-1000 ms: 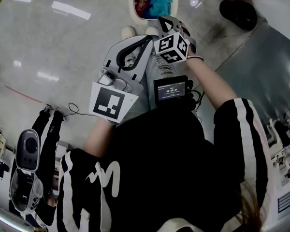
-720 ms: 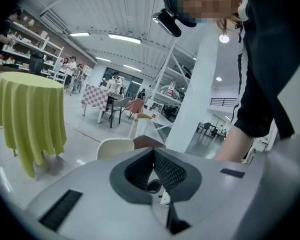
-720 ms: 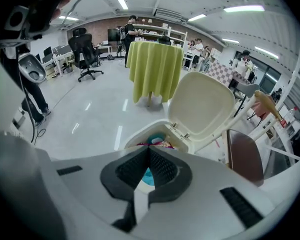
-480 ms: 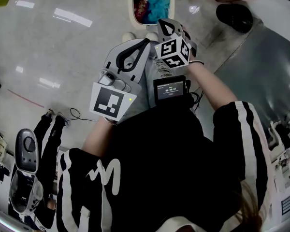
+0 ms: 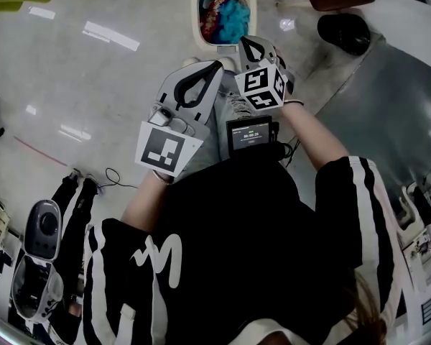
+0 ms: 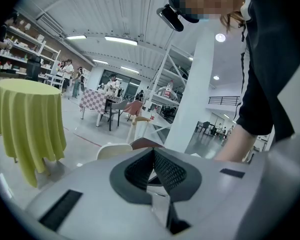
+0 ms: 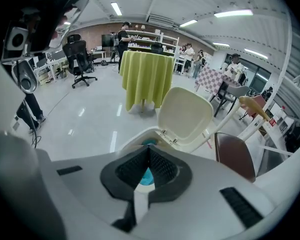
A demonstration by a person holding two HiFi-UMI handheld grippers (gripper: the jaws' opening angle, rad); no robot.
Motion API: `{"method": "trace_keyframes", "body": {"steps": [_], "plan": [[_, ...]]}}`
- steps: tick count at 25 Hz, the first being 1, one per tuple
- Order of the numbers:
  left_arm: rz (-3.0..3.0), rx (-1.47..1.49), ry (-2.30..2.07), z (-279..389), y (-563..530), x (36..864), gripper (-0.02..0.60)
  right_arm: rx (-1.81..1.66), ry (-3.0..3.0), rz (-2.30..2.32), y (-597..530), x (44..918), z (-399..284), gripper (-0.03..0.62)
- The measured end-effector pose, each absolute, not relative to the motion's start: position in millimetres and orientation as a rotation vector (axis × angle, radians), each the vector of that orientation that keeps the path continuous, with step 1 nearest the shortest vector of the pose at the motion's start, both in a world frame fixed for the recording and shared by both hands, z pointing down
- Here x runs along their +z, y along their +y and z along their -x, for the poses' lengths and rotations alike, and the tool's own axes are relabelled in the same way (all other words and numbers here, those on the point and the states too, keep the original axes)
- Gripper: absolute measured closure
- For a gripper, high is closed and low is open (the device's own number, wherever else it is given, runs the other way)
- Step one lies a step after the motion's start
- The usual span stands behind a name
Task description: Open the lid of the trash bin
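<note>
1. One bin (image 5: 195, 16) is standing open just beyond the left gripper (image 5: 215, 66) and right gripper (image 5: 244, 43), with its lid (image 7: 185, 116) raised.
2. Both grippers are holding their jaws pressed together, empty.
3. The bin is showing fuller in the head view than before.

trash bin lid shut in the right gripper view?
No: the lid stands raised behind the trash bin, and blue contents show inside the open mouth.
</note>
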State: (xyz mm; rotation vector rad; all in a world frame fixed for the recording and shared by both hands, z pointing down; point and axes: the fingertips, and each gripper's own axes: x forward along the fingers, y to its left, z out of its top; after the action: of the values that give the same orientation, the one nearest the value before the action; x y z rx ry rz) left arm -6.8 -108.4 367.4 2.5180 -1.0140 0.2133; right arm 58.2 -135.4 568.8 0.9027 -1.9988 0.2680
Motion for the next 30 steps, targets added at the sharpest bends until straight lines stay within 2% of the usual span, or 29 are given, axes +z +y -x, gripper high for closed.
{"method": "trace_keyframes", "body": {"steps": [30], "plan": [[-2.587, 0.196, -1.089, 11.8, -122.1, 308.6, 0.574, 0.233, -2.13, -1.128, -161.6, 450.3, -71.9, 0.591]]}}
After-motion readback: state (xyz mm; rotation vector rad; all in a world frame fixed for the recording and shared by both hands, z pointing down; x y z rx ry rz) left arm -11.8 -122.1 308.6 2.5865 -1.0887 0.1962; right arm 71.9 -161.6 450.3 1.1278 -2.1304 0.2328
